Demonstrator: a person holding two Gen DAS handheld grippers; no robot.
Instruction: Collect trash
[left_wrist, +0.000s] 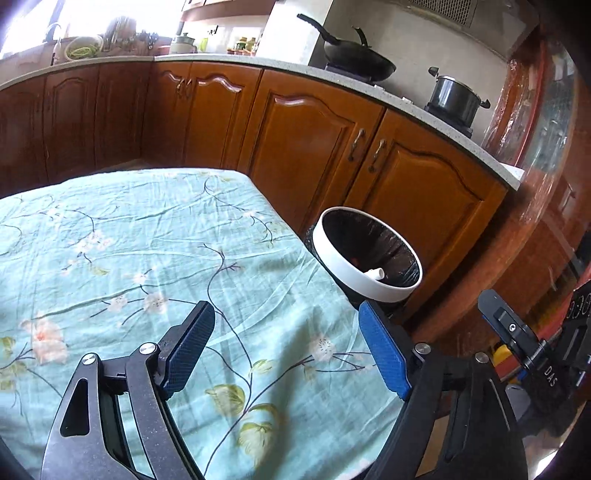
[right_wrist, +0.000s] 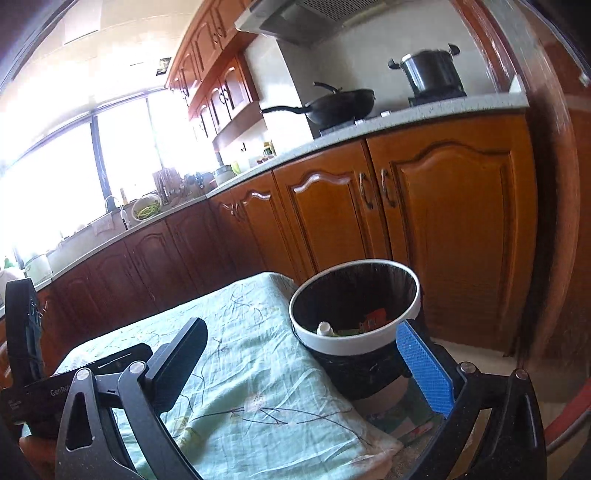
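Note:
A trash bin (left_wrist: 369, 284) with a white rim and a black liner stands on the floor at the table's right edge. It also shows in the right wrist view (right_wrist: 354, 343). Inside lie a white bottle (right_wrist: 325, 328), a red piece (right_wrist: 375, 318) and green scraps. My left gripper (left_wrist: 286, 347) is open and empty above the floral tablecloth (left_wrist: 129, 258), left of the bin. My right gripper (right_wrist: 308, 363) is open and empty, hovering near the bin's near side. No trash shows on the cloth.
Brown kitchen cabinets (left_wrist: 303, 144) run behind the table and bin. A black wok (left_wrist: 354, 59) and a steel pot (left_wrist: 456, 98) stand on the stove above. The right gripper's body (left_wrist: 524, 343) shows at the left view's right edge; the left gripper's body (right_wrist: 33, 376) at the right view's left.

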